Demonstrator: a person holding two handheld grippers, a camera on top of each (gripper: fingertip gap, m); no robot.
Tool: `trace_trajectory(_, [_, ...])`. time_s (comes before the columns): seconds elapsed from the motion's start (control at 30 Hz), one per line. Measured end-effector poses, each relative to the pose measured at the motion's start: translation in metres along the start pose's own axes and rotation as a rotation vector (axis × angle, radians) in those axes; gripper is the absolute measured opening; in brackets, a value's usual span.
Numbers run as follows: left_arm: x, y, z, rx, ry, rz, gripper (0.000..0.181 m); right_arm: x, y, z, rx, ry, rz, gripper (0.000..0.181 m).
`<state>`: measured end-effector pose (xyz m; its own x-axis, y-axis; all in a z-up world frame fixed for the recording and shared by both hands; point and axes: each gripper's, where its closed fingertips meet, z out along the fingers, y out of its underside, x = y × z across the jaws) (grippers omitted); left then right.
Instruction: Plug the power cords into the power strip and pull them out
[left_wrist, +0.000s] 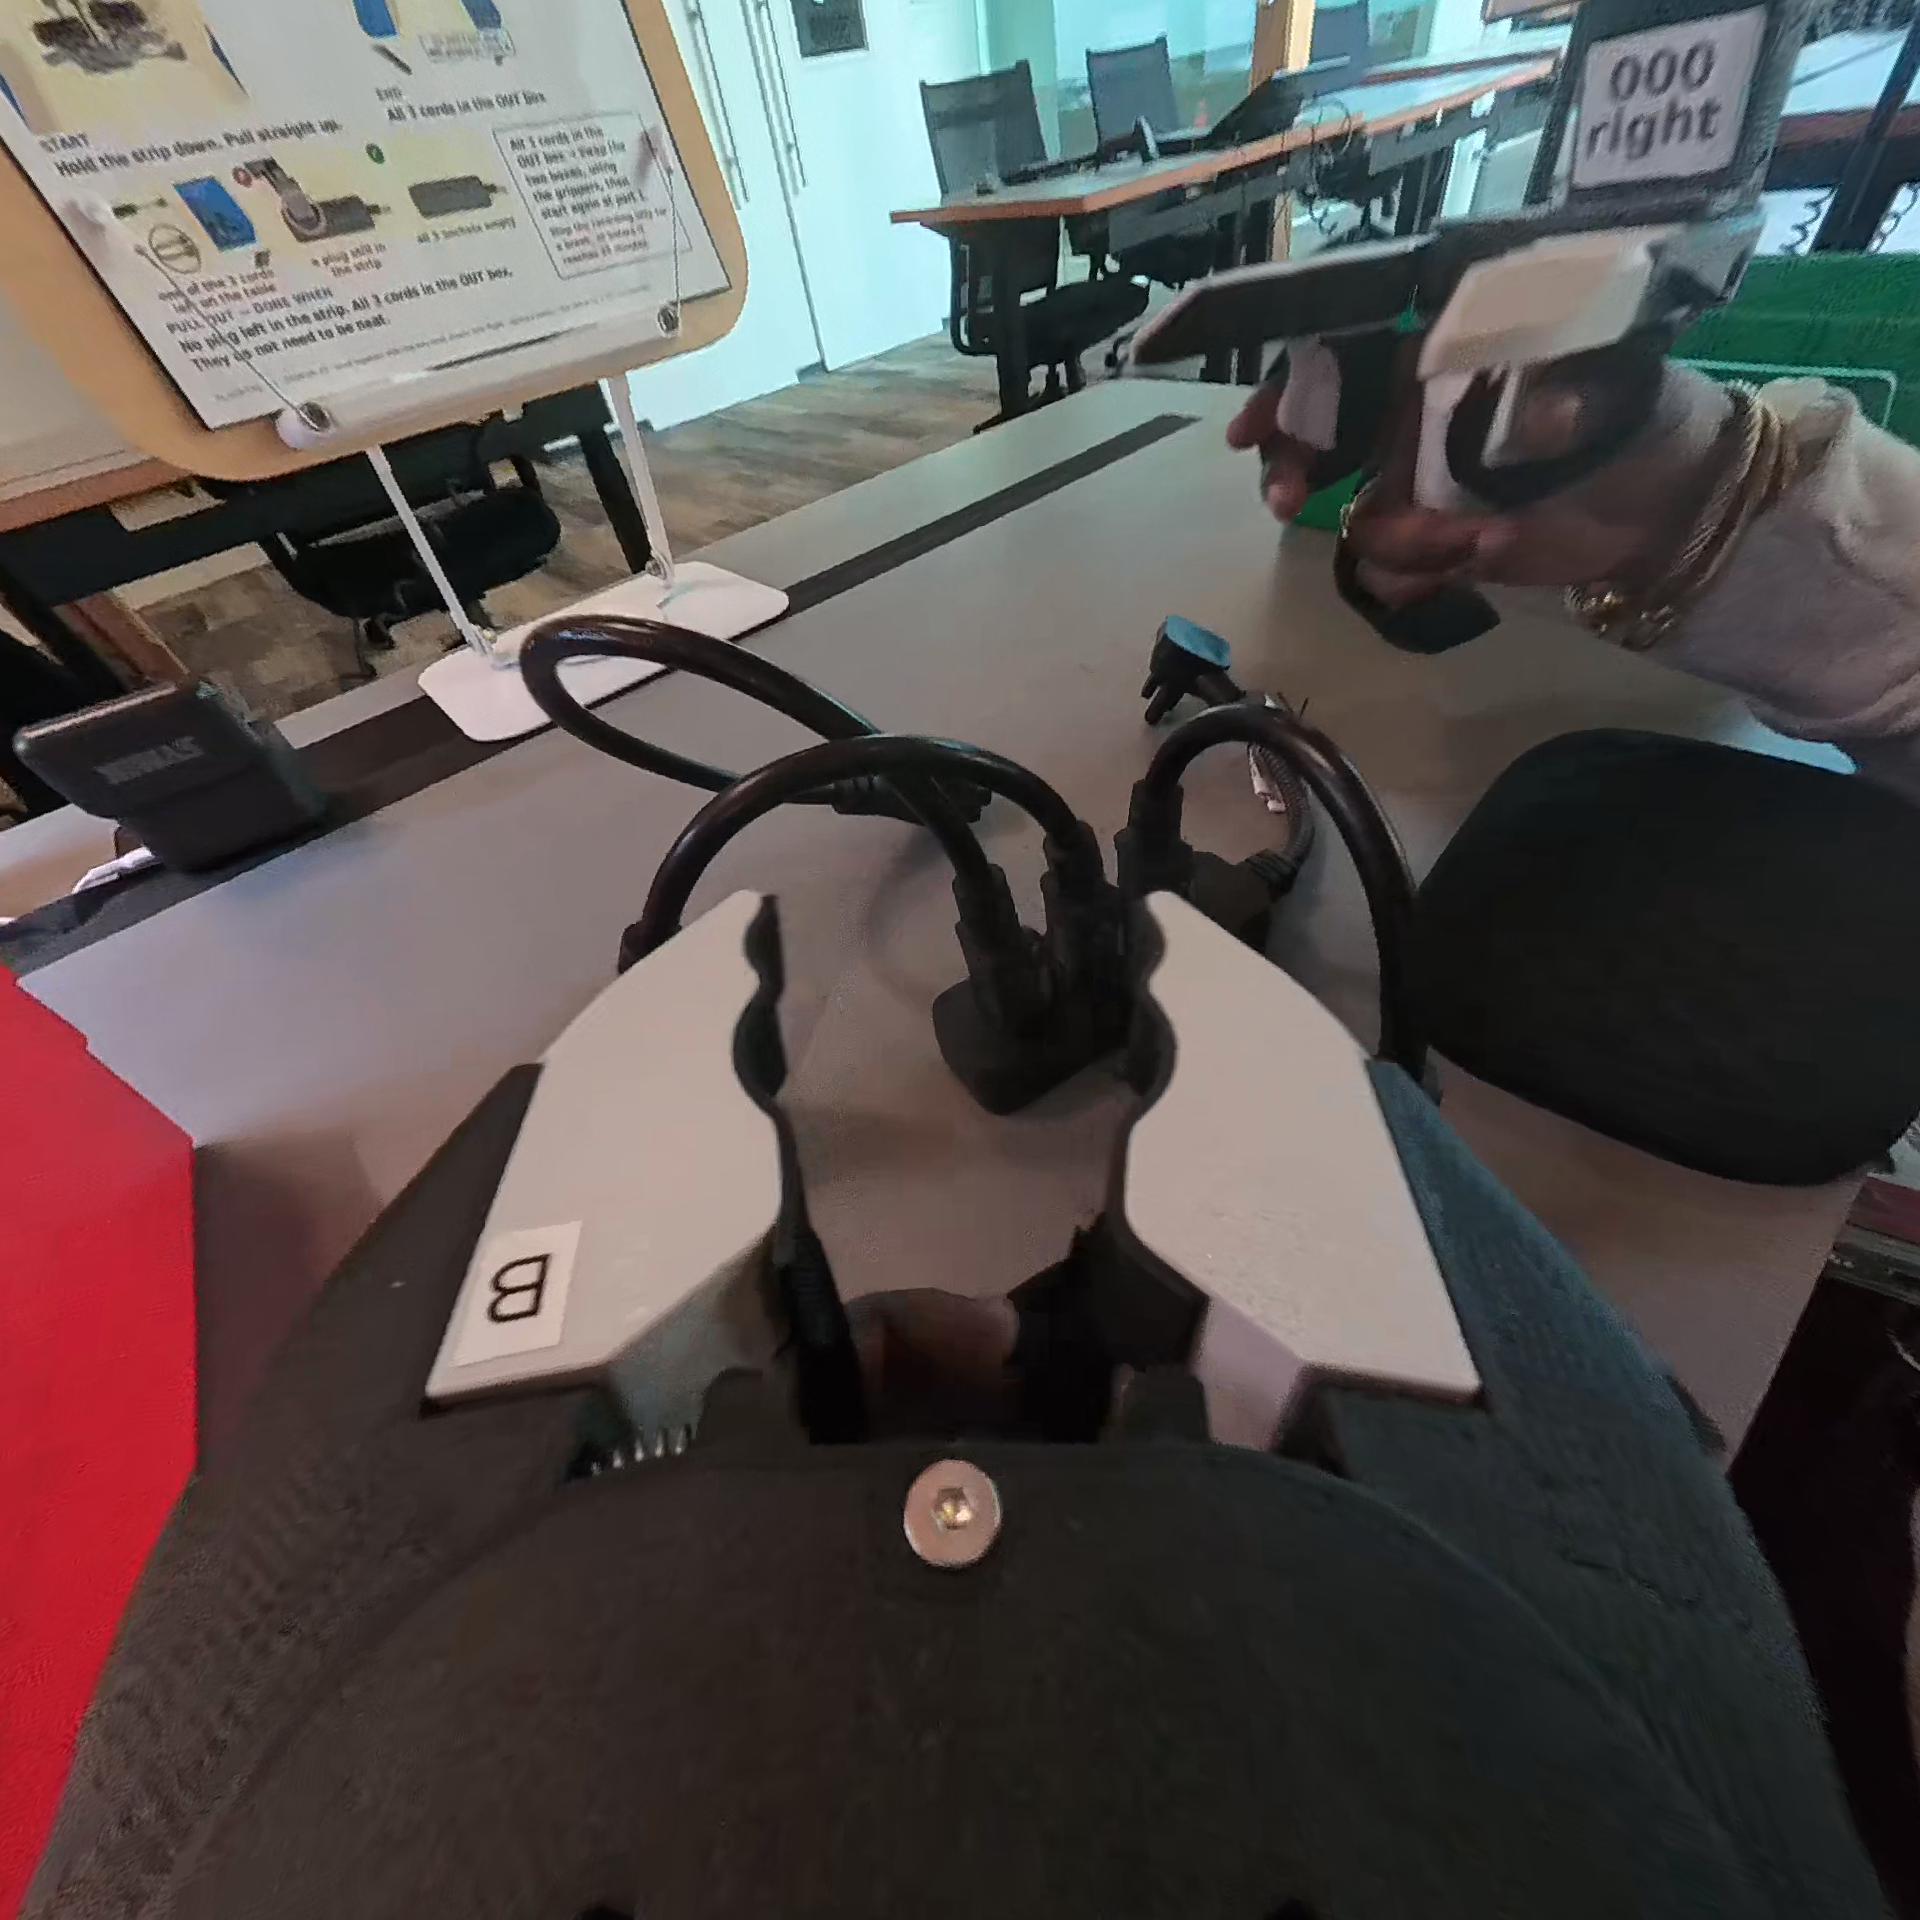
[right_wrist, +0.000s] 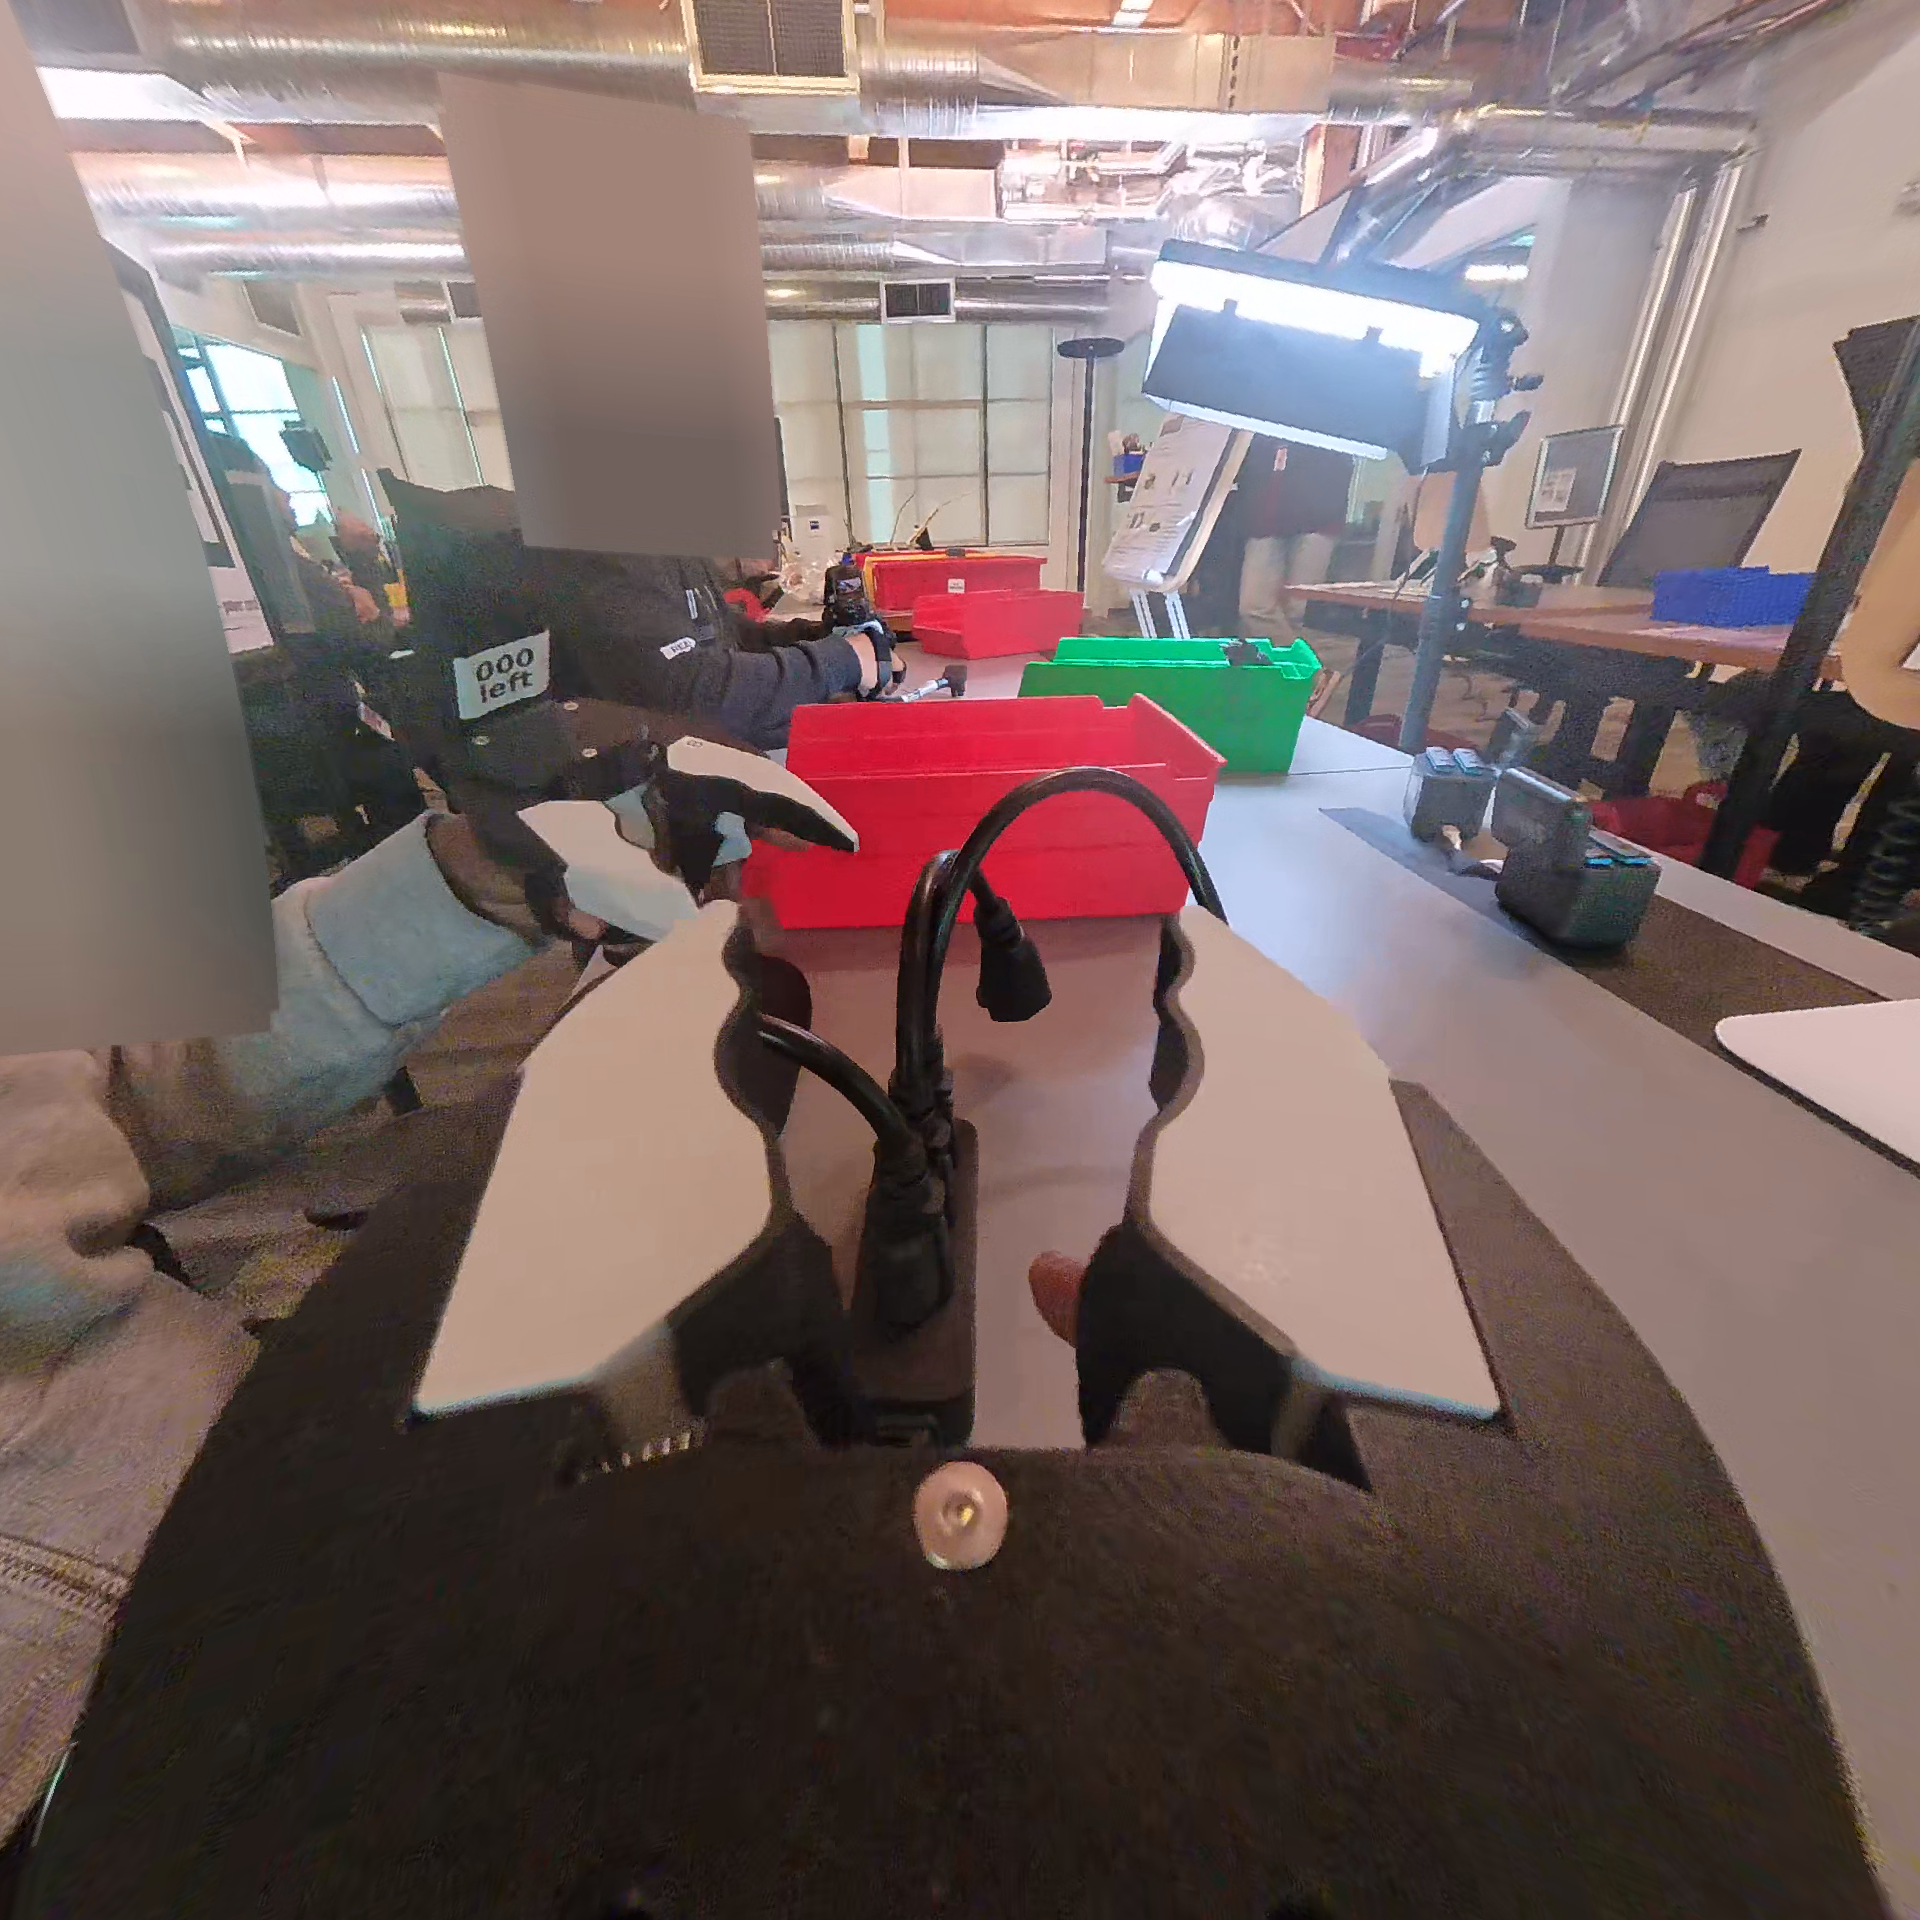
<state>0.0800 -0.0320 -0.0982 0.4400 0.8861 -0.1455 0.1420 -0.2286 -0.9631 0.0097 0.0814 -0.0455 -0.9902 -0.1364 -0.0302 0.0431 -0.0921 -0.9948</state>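
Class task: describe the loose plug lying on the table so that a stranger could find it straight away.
Start at the grey table and find the black power strip with cords standing in it. Look beyond it, towards the far hand-held gripper. The loose plug lies alone there, prongs showing and with a blue patch, unlike the plugged-in ones.

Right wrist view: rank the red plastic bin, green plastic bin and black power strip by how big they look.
1. Red plastic bin
2. Green plastic bin, though it sits farther back
3. Black power strip, partly hidden under plugs

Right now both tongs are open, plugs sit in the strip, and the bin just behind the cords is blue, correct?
Not blue: the right wrist view shows the bin behind the cords is red. Both tongs are open, plugs seated in the strip.
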Motion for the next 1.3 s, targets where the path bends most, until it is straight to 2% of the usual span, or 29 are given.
trace_trajectory(0.07, [0.001, 0.004, 0.004, -0.019, 0.003, -0.004, 0.086, 0.001, -0.003, -0.003, 0.017, 0.005, 0.003, 0.056])
trace_trajectory(0.1, [0.002, 0.005, 0.006, -0.028, 0.009, -0.009, 0.09, 0.001, -0.004, -0.004, 0.025, -0.001, 0.004, 0.049])
trace_trajectory(0.4, [0.004, 0.007, 0.006, -0.038, 0.016, -0.004, 0.09, 0.003, -0.002, -0.007, 0.007, 0.002, -0.001, 0.022])
trace_trajectory(0.47, [0.0, 0.008, 0.004, -0.046, -0.004, 0.001, 0.078, 0.002, 0.002, -0.006, -0.015, -0.001, -0.011, 0.011])
trace_trajectory(0.5, [0.001, 0.01, 0.003, -0.053, 0.006, 0.005, 0.06, 0.002, 0.004, -0.006, -0.029, -0.003, -0.019, 0.005])
trace_trajectory(0.53, [0.002, 0.011, 0.002, -0.062, 0.022, 0.011, 0.026, 0.001, 0.006, -0.005, -0.044, -0.006, -0.025, 0.002])
trace_trajectory(0.57, [0.002, 0.011, 0.001, -0.065, 0.03, 0.006, 0.001, 0.001, 0.008, -0.005, -0.058, -0.009, -0.027, 0.0])
trace_trajectory(0.7, [-0.002, 0.009, 0.0, -0.053, 0.039, -0.015, 0.0, -0.001, 0.009, -0.004, -0.053, -0.023, -0.02, 0.003])
trace_trajectory(0.77, [-0.004, 0.006, -0.002, -0.035, 0.027, -0.016, 0.009, -0.002, 0.007, -0.004, -0.041, -0.035, -0.008, 0.015])
trace_trajectory(0.87, [0.0, 0.002, -0.002, -0.024, 0.063, -0.052, 0.052, -0.002, 0.003, -0.004, -0.014, -0.033, -0.006, 0.041])
trace_trajectory(0.97, [0.01, 0.012, 0.0, -0.095, 0.121, -0.04, 0.077, -0.005, 0.006, -0.003, -0.033, -0.052, -0.012, 0.053])
trace_trajectory(1.23, [0.013, 0.042, 0.03, -0.256, 0.171, 0.091, 0.076, -0.021, 0.042, 0.01, -0.231, -0.139, -0.039, 0.038])
trace_trajectory(1.3, [0.013, 0.048, 0.041, -0.285, 0.232, 0.097, 0.076, -0.022, 0.057, 0.015, -0.305, -0.129, -0.042, 0.037])
